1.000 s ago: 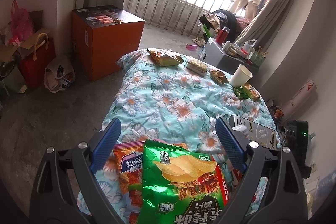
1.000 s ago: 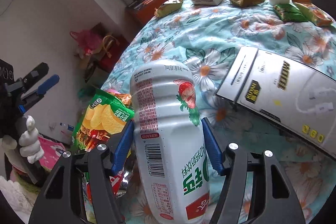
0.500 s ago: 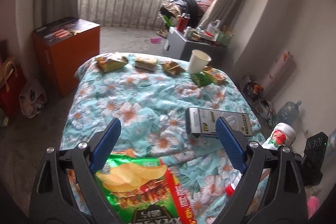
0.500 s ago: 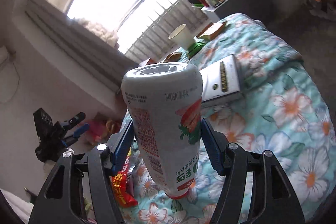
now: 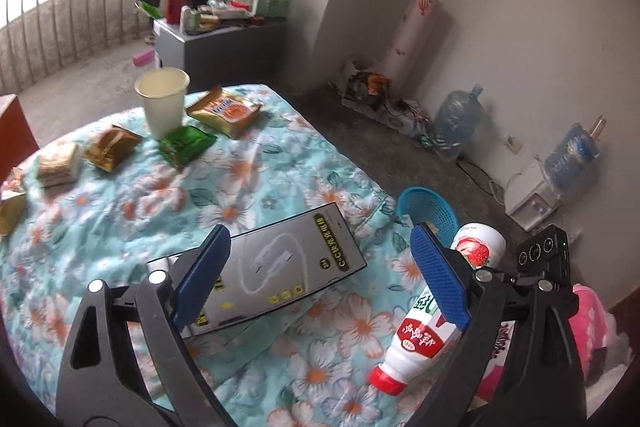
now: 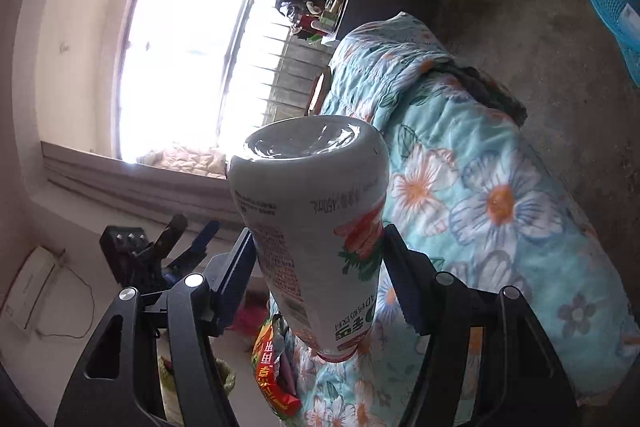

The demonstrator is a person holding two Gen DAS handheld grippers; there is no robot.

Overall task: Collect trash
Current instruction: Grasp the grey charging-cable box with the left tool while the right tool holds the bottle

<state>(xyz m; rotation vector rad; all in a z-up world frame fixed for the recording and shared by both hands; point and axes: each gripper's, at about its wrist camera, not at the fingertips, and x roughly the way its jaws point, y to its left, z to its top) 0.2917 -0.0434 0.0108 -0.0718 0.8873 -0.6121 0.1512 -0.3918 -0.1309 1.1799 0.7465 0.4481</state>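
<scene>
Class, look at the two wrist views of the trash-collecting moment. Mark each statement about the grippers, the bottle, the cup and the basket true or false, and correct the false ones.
1. The right gripper holds the white strawberry bottle between its jaws. True.
2. The left gripper is clamped on the flat printed box. False: its jaws stand wide open and hold nothing; the box lies on the floral cover.
3. The paper cup stands upright on the cover. True.
4. The blue basket sits on top of the cover. False: it stands on the floor beside the covered surface.
5. The bottle's red cap is off. False: it is on.
</scene>
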